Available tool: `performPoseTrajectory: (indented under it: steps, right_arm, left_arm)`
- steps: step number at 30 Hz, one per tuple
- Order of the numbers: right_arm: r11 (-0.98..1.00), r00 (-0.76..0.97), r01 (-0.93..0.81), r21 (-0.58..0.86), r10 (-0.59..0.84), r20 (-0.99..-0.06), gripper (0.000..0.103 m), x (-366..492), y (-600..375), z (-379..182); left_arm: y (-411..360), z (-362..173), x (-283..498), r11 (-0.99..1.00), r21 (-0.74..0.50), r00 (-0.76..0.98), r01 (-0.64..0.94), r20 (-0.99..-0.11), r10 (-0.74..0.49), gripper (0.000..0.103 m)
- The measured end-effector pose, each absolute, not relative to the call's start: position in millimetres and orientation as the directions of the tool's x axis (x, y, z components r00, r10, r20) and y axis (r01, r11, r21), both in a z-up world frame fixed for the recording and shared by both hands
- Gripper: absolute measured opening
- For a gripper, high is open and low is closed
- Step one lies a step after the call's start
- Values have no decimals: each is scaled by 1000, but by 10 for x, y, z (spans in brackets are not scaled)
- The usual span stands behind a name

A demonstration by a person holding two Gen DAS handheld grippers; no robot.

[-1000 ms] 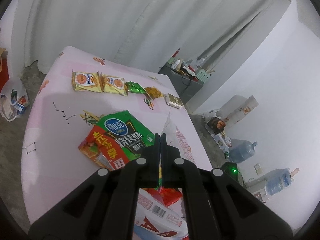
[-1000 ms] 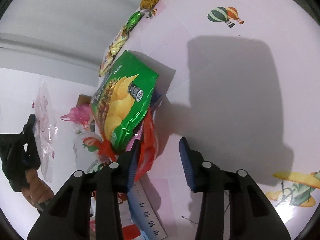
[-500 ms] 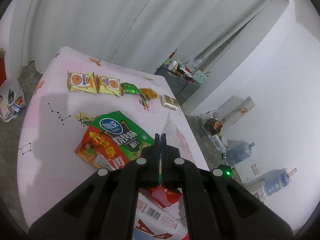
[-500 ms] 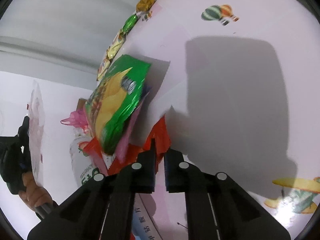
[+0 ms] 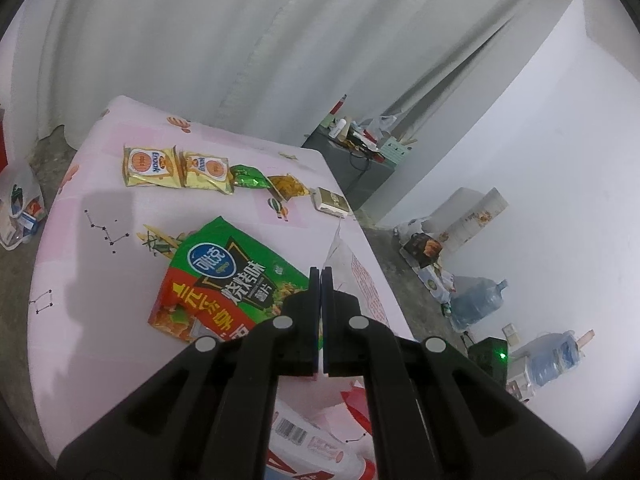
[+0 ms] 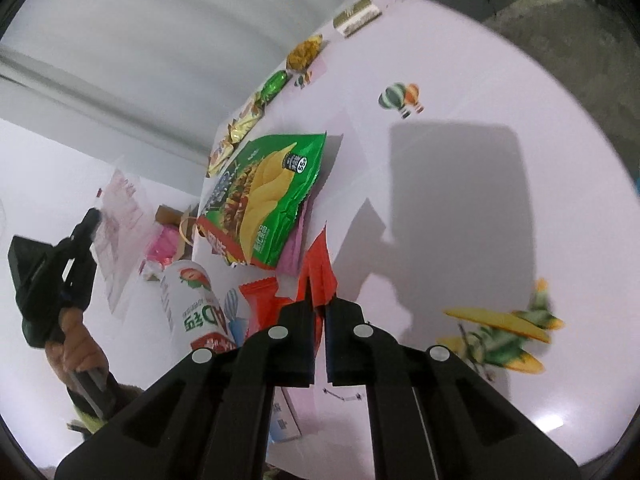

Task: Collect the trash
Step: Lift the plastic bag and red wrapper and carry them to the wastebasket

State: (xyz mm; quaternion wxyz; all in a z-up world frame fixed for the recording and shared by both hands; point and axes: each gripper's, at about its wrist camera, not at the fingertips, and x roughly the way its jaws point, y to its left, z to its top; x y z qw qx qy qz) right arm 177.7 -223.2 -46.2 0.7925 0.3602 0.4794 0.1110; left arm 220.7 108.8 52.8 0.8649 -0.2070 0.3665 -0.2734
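Trash is scattered over the pink tablecloth (image 5: 84, 344) in my left wrist view: two yellow snack packets (image 5: 176, 167) lie side by side toward the far edge, with a green candy wrapper (image 5: 248, 177), a crumpled gold wrapper (image 5: 289, 187) and a small flat box (image 5: 330, 201) trailing off to their right in a rough row. Nearer to me a large green chip bag (image 5: 224, 280) lies on the cloth, partly behind my left gripper (image 5: 320, 280), whose jaws I see pressed together on the thin edge of a clear plastic bag (image 5: 352, 268) that rises just past the fingertips. A barcoded package (image 5: 304, 438) shows below the gripper. Off the table, water jugs (image 5: 476, 304) stand on the floor by the wall. In my right wrist view the right gripper (image 6: 318, 308) has its jaws closed on a red wrapper (image 6: 318, 264), which stands up between the fingertips. The green chip bag (image 6: 268, 196) is just beyond it, over a pink sheet (image 6: 294, 248), and a white and red drink package (image 6: 196, 312) lies to the left. At the far left a hand (image 6: 76, 344) holds my other gripper, the plastic bag (image 6: 120, 220) hanging at its tip. The same row of small wrappers runs along the table's far side.
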Motion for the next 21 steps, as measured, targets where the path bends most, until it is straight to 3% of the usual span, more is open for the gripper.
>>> performPoseTrajectory:
  steps: [21]
  right_arm:
    - [593,708,333,733,356,-610,4,908,-3463,-397]
  left_arm:
    - [227,590,2060,747,-514,497,423,-558,-665,0]
